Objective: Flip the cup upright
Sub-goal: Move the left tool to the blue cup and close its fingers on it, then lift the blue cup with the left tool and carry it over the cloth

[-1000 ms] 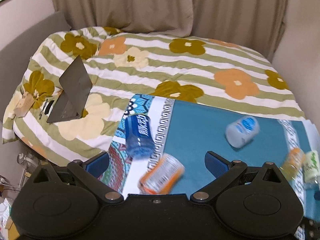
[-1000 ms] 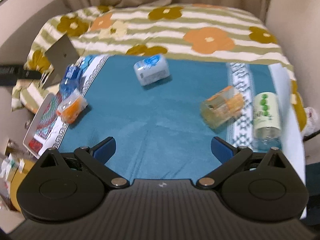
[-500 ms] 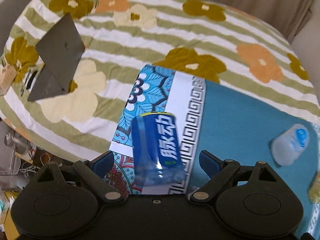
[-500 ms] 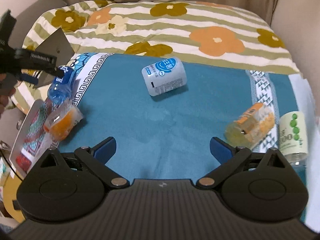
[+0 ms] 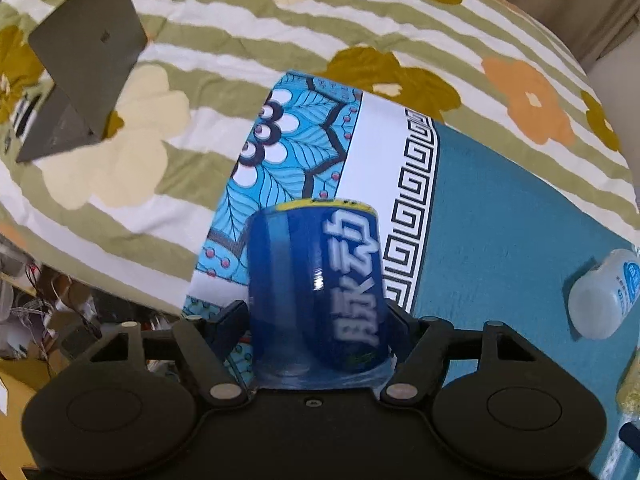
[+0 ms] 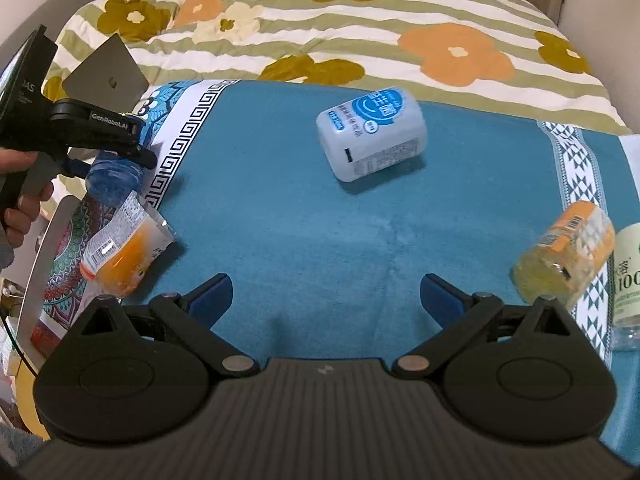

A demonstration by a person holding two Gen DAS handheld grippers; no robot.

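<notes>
A blue cup with white characters (image 5: 316,288) lies on its side at the left edge of the teal mat (image 5: 500,220). My left gripper (image 5: 316,320) has closed its jaws on the cup's two sides. The same cup (image 6: 114,178) shows in the right wrist view under the left gripper (image 6: 132,148). My right gripper (image 6: 324,296) is open and empty above the near middle of the mat (image 6: 300,220).
A white-blue cup (image 6: 372,134), an orange cup (image 6: 124,252), a yellow-orange cup (image 6: 564,256) and a green-labelled bottle (image 6: 628,276) lie on their sides on the mat. A grey laptop (image 5: 84,76) stands open on the flowered quilt (image 5: 360,28).
My left gripper has moved forward over the blue cup and closed on it. My right gripper has shifted slightly, staying open.
</notes>
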